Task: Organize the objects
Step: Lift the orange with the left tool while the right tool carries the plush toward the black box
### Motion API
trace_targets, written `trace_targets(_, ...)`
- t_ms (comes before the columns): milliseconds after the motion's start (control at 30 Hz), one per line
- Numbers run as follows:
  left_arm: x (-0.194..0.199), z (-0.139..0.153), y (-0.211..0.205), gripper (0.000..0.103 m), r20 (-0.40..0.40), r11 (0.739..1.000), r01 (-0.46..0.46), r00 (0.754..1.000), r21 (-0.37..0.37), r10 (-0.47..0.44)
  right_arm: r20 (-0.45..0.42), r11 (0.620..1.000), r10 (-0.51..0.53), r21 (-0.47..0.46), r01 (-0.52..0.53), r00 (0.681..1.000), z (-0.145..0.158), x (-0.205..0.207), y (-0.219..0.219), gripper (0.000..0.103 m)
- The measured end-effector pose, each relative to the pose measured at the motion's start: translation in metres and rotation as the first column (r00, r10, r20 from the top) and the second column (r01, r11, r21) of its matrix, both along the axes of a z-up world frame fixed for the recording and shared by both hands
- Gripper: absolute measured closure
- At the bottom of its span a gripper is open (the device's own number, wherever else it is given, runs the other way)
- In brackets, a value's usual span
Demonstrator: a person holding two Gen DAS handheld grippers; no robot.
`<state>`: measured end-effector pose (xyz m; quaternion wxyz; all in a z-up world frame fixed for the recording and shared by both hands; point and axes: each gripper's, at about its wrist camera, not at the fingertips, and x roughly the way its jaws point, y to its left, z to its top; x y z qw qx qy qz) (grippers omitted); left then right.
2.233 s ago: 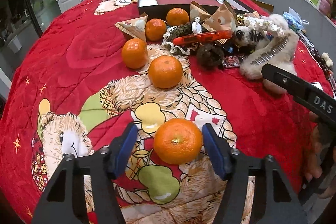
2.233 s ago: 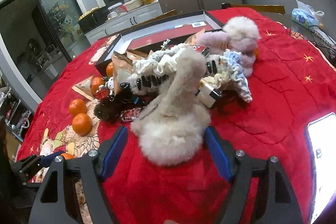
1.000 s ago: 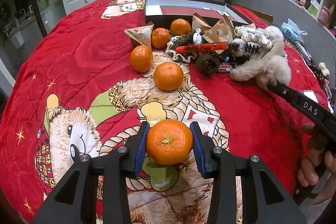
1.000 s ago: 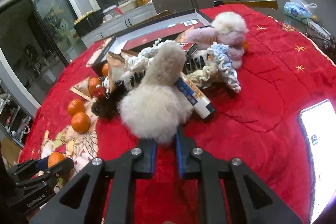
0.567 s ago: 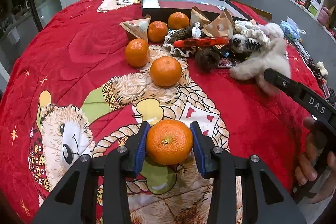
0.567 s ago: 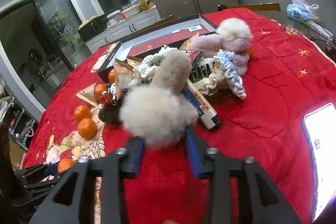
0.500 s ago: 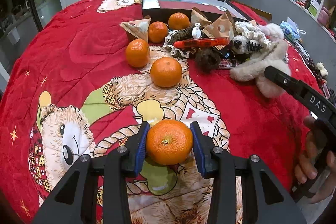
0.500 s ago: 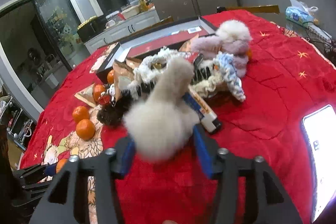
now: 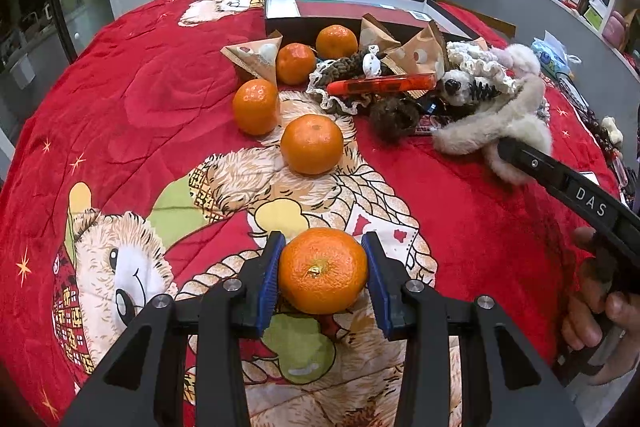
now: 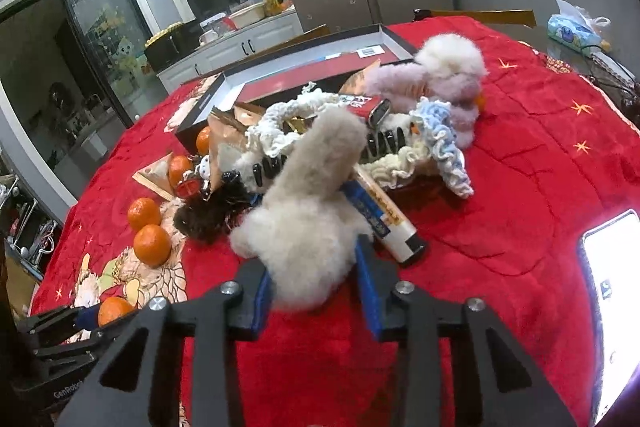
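Red bear blanket (image 9: pixel 140 75), kitchen bkgd.

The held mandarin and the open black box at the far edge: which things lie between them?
In the left wrist view, between the held mandarin and the black box lie four loose mandarins and folded paper packets.

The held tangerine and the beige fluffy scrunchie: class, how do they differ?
The tangerine is smooth, round and orange; the scrunchie is fuzzy, beige and floppy. The left gripper clamps the tangerine; the right gripper pads sit either side of the scrunchie, looser. Both are over the red cloth.
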<state>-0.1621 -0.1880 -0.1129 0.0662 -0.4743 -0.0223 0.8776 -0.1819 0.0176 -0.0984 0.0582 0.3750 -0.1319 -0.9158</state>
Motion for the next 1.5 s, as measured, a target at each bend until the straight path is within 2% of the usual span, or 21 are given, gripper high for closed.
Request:
trace_targets(100, 0.002, 0.003, 0.001, 0.065, -0.006, 1.0, 0.006, 1.0, 0.003, -0.006, -0.007, 1.0, -0.004, -0.004, 0.004, 1.0, 0.002, 0.004, 0.001, 0.072)
trace_targets(133, 0.003, 0.004, 0.001, 0.065, -0.009, 1.0, 0.007, 1.0, 0.003, -0.007, -0.011, 1.0, -0.007, -0.01, 0.007, 1.0, 0.004, 0.006, 0.002, 0.077)
trace_targets(467, 0.015, 0.023, -0.001, 0.065, -0.066, 1.0, 0.002, 0.998, 0.001, -0.002, -0.077, 1.0, 0.006, -0.01, -0.007, 0.997, 0.024, 0.029, -0.001, 0.081)
trace_targets(600, 0.021, 0.031, -0.001, 0.065, -0.093, 1.0, 0.007, 0.996, 0.002, -0.007, -0.105, 1.0, 0.009, -0.014, -0.011, 0.994, 0.035, 0.038, -0.001, 0.088)
trace_targets(767, 0.029, 0.037, 0.001, 0.065, -0.118, 1.0, 0.016, 0.993, 0.006, -0.015, -0.117, 1.0, 0.02, 0.007, -0.02, 0.993, 0.037, 0.046, -0.004, 0.088)
trace_targets(900, 0.032, 0.035, 0.002, 0.065, -0.115, 1.0, 0.019, 0.993, 0.008, -0.018, -0.1, 0.999, 0.002, -0.041, -0.007, 0.995, 0.032, 0.046, 0.0, 0.084)
trace_targets(1100, 0.023, 0.031, 0.004, 0.065, -0.095, 1.0, 0.017, 0.995, 0.008, -0.016, -0.075, 1.0, 0.013, 0.0, -0.013, 0.997, 0.027, 0.036, -0.003, 0.08)
trace_targets(1267, 0.013, 0.028, 0.007, 0.065, -0.085, 1.0, 0.025, 0.996, 0.009, -0.024, -0.091, 0.999, 0.023, 0.038, -0.019, 0.996, 0.025, 0.029, -0.006, 0.08)
trace_targets(1333, 0.01, 0.026, 0.008, 0.065, -0.075, 1.0, 0.026, 0.997, 0.013, -0.025, -0.091, 0.997, 0.027, 0.073, -0.02, 0.995, 0.026, 0.025, -0.01, 0.063)
trace_targets(1367, 0.008, 0.025, 0.008, 0.065, -0.068, 0.999, 0.029, 0.997, 0.015, -0.028, -0.096, 0.996, 0.027, 0.082, -0.019, 0.995, 0.027, 0.024, -0.011, 0.057)
trace_targets(1433, 0.006, 0.023, 0.008, 0.065, -0.061, 0.999, 0.032, 0.998, 0.014, -0.031, -0.088, 0.995, 0.008, 0.1, 0.0, 0.996, 0.025, 0.02, -0.011, 0.037)
trace_targets(1500, 0.003, 0.022, 0.008, 0.065, -0.055, 0.999, 0.032, 0.998, 0.012, -0.031, -0.046, 0.989, -0.028, 0.142, 0.035, 0.999, 0.017, 0.011, -0.01, 0.032)
